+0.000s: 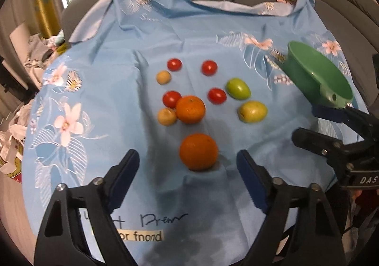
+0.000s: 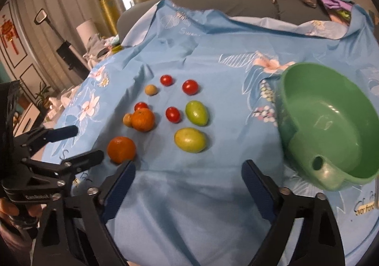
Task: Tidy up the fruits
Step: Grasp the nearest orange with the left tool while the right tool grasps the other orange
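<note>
Nearest, the left hand-held gripper [image 1: 187, 166] is seen spread, nothing pinched – a round orange [image 1: 198, 151] lies on the cloth just ahead of its tips. The right hand-held gripper [image 2: 188, 172] is likewise spread and empty above the light-blue floral cloth [image 2: 189, 206]. Beyond, two yellow-green oval fruits [image 2: 190, 139], a second orange [image 1: 190, 109], four small red tomatoes [image 1: 216, 95] and two small tan round fruits [image 1: 167, 116] are scattered. To the right a green plastic bowl with a spout [image 2: 331, 128] is set – empty.
</note>
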A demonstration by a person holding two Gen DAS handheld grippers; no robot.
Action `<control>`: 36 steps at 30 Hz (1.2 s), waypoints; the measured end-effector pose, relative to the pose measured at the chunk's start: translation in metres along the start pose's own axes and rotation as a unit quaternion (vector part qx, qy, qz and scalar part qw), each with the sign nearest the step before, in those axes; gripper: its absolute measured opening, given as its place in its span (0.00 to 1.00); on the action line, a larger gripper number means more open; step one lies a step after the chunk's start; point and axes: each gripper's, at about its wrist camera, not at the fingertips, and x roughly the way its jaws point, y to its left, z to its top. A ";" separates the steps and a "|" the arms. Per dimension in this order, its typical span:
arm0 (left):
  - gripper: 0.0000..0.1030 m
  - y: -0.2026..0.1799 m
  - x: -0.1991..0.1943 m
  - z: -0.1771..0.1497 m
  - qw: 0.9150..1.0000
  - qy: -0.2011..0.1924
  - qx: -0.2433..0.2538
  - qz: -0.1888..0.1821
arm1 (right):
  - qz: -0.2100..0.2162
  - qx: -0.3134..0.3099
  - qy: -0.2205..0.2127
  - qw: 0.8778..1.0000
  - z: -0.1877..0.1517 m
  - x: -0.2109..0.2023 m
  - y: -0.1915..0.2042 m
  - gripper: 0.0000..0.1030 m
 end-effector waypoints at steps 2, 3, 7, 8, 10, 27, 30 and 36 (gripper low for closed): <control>0.75 0.000 0.007 -0.001 1.000 0.007 0.001 -0.004 | 0.005 -0.004 0.004 1.000 -0.001 0.006 0.002 0.81; 0.74 0.001 0.010 0.000 1.000 0.009 0.001 -0.006 | 0.006 -0.007 0.007 1.000 -0.001 0.010 0.003 0.81; 0.66 0.000 0.020 0.001 1.000 0.018 0.004 -0.011 | 0.008 -0.013 0.018 1.000 0.002 0.023 0.003 0.74; 0.66 0.000 0.021 0.002 1.000 0.020 0.006 -0.013 | 0.009 -0.012 0.020 1.000 0.003 0.026 0.003 0.74; 0.66 0.001 0.024 0.002 1.000 0.023 0.007 -0.013 | 0.009 -0.010 0.024 1.000 0.004 0.031 0.001 0.73; 0.43 0.018 0.045 0.005 0.999 0.038 -0.015 -0.035 | 0.099 -0.060 0.049 0.992 0.046 0.085 0.036 0.60; 0.43 0.028 0.025 0.008 1.000 0.006 -0.017 -0.025 | 0.109 -0.076 0.055 0.990 0.050 0.096 0.045 0.60; 0.43 0.044 0.016 0.010 0.999 -0.001 -0.032 -0.014 | 0.115 -0.101 0.074 0.985 0.056 0.114 0.058 0.53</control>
